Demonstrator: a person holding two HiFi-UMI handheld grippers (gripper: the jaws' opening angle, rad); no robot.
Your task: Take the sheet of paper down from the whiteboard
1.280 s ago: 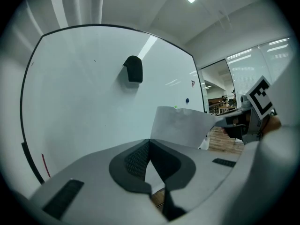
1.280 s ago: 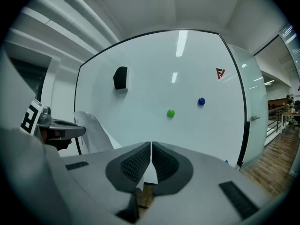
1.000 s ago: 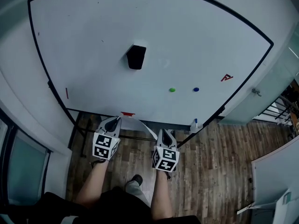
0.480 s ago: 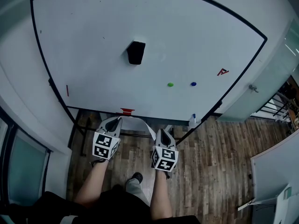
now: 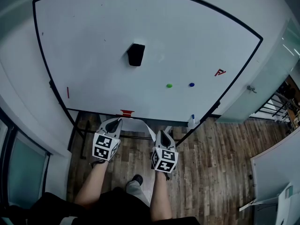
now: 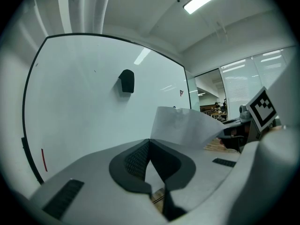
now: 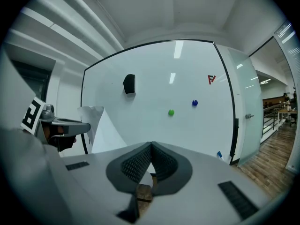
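Jaws of left gripper and right gripper pinch paper (white, bowed).

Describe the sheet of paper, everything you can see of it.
The sheet of paper is plain white and thin, off the whiteboard, bowed in a curve in front of its lower edge. The left hand-held gripper pinches one end, the right hand-held gripper the other, both shut on it.

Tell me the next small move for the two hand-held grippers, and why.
Probably carry the sheet of paper a little away from the whiteboard, both hands moving together. The left hand-held gripper and the right hand-held gripper are each shut on one end of it. It sags between them, already clear of the board, so uneven pulling might tear it.
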